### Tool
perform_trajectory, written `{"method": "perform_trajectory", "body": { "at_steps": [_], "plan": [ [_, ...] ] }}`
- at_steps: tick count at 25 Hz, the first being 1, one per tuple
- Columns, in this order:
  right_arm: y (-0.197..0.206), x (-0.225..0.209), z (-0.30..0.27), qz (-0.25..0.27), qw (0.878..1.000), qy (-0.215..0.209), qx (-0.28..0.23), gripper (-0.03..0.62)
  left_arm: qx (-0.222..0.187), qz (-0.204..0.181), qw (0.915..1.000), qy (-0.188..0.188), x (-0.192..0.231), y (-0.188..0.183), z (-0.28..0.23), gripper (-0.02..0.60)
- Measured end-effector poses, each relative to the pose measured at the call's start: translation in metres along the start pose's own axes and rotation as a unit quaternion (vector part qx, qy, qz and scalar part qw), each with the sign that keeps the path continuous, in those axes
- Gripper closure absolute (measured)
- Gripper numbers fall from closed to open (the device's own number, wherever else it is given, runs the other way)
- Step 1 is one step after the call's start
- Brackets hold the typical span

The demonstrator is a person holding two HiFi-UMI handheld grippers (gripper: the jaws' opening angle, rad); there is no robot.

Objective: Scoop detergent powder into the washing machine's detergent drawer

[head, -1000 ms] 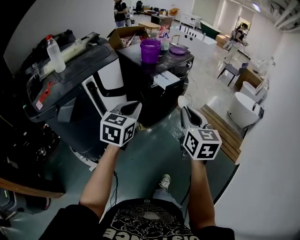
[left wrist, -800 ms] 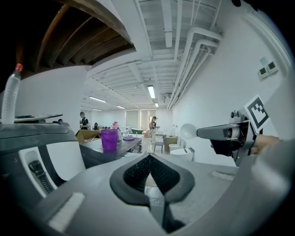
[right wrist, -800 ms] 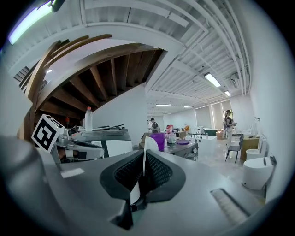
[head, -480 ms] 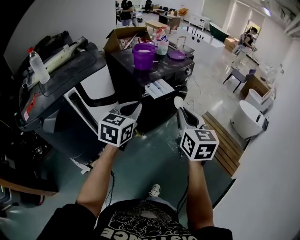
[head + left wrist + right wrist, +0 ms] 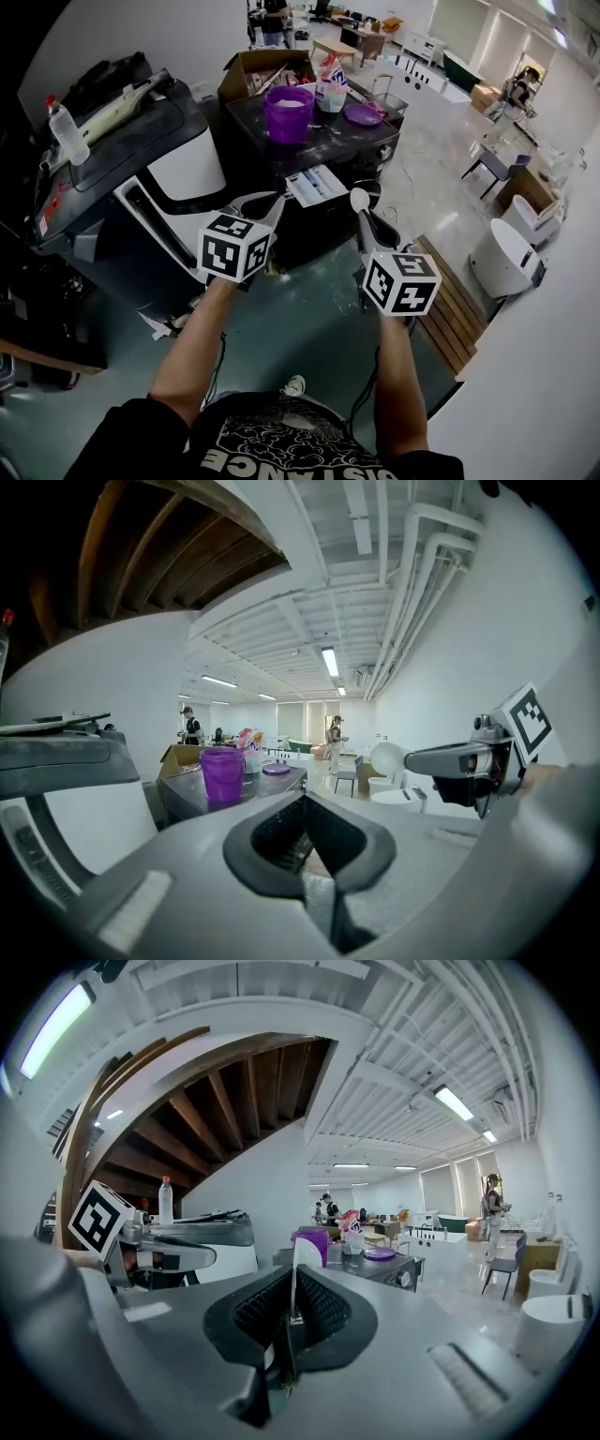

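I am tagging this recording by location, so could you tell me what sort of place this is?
Most likely a large open test hall or workshop, not a home laundry: the black washing machine stands free on bare floor, a white bathtub sits at the right, and exposed ceiling pipes run overhead.

Ahead of you the dark worktop [image 5: 323,142] carries a purple tub [image 5: 288,112], with a flat purple lid [image 5: 361,113] near it and a pale container [image 5: 330,94] between them. On your left, a second dark top [image 5: 131,127] bears a clear bottle [image 5: 61,131].
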State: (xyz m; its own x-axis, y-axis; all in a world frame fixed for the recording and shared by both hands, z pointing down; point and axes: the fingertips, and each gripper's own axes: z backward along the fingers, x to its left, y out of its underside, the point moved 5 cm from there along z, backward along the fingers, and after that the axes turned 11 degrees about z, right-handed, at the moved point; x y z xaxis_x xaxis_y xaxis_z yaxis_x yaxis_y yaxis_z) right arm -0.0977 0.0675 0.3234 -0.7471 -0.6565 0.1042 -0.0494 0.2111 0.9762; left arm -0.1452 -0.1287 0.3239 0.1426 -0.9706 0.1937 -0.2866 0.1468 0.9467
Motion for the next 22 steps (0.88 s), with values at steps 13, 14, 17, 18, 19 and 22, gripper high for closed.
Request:
{"method": "perform_trajectory", "body": {
  "at_steps": [13, 14, 17, 18, 19, 22],
  "plan": [
    [0.002, -0.035, -0.036, -0.002, 0.999, -0.040, -0.004, 0.557, -0.004, -0.009, 0.9992, -0.040, 0.008, -0.011, -0.038, 0.581],
    [0.002, -0.035, -0.041, -0.001, 0.999, -0.043, -0.004, 0.557, -0.006, -0.007, 0.9990, -0.043, 0.011, -0.012, -0.040, 0.581],
    [0.002, -0.039, -0.053, 0.002, 0.999, -0.049, -0.002, 0.557, -0.004, -0.005, 0.9987, -0.051, 0.019, -0.014, -0.050, 0.581],
    [0.002, -0.041, -0.058, 0.003, 0.999, -0.051, -0.001, 0.557, -0.004, -0.005, 0.9986, -0.053, 0.021, -0.015, -0.054, 0.581],
    [0.001, -0.043, -0.063, 0.004, 0.999, -0.052, -0.001, 0.557, -0.005, -0.005, 0.9985, -0.055, 0.024, -0.016, -0.058, 0.581],
    [-0.003, -0.048, -0.082, 0.008, 0.998, -0.057, -0.001, 0.557, -0.005, -0.005, 0.9981, -0.062, 0.036, -0.020, -0.071, 0.581]
  ]
}}
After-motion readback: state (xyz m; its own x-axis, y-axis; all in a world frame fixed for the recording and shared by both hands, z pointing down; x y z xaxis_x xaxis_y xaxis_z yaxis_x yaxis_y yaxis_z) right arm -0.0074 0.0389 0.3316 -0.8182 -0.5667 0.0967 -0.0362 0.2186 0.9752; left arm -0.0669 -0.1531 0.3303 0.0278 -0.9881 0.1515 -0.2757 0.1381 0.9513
